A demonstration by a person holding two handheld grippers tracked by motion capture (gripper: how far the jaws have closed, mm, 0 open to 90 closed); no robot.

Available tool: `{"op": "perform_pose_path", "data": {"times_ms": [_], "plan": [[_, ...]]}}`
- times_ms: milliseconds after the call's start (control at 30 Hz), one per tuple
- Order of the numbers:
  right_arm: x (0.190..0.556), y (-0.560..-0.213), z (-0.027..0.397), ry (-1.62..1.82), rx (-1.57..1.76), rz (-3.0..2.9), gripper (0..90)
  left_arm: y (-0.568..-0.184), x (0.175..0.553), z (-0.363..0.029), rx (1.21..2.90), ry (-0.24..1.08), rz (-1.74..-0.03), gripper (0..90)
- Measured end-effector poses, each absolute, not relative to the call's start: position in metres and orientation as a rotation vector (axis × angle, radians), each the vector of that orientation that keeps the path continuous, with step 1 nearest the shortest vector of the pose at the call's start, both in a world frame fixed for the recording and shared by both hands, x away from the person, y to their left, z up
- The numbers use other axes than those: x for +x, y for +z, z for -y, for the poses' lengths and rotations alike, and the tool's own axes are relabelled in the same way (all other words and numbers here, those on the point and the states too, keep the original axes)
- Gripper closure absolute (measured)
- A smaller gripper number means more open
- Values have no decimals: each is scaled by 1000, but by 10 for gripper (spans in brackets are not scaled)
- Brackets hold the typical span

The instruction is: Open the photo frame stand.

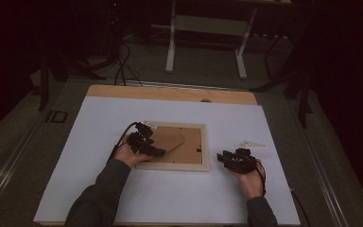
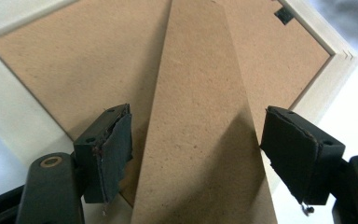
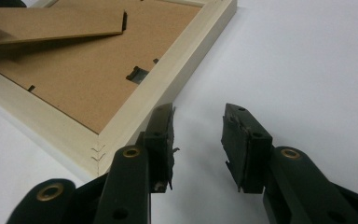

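I am holding my left gripper [image 2: 196, 154] apart astride the picture frame's [image 1: 172, 165] cardboard stand [image 2: 200, 116]. My right gripper [image 3: 196, 140] is resting apart beside it. No writing seems legible.

The high view is dim and soft, its corners and upper edge sinking into near-black; the white tabletop [image 1: 99, 142] is the brightest patch, greyish and grainy; fine detail is smeared throughout. The left gripper view is bright, light falling from above; a dark shadow lies at lower centre on the brown stand flap [image 2: 200, 140]. The right gripper view glares white at upper right; its far upper left is blurred.
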State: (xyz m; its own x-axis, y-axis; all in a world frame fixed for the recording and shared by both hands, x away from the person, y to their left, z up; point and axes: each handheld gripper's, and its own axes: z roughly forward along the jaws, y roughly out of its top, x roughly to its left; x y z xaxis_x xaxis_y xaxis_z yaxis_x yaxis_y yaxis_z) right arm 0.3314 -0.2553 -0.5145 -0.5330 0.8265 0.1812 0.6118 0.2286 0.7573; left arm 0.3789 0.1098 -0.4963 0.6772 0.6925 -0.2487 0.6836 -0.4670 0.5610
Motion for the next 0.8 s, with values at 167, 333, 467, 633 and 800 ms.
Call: {"op": "perform_pose_path", "data": {"times_ms": [167, 333, 467, 633, 800], "plan": [[331, -514, 255, 1197, 1350, -2246, 628, -498, 379, -108, 2251, 10, -1055, 286], [331, -514, 255, 1197, 1349, -2247, 628, -499, 380, -109, 2248, -31, -1038, 371], [331, -514, 255, 1199, 1351, -2247, 627, -501, 381, -109, 2250, -43, -1043, 370], [331, -515, 255, 1198, 1351, -2250, 626, -501, 382, -110, 2255, -56, -1041, 371], [331, -515, 255, 1198, 1351, -2250, 627, -503, 384, -109, 2243, -78, -1050, 368]]}}
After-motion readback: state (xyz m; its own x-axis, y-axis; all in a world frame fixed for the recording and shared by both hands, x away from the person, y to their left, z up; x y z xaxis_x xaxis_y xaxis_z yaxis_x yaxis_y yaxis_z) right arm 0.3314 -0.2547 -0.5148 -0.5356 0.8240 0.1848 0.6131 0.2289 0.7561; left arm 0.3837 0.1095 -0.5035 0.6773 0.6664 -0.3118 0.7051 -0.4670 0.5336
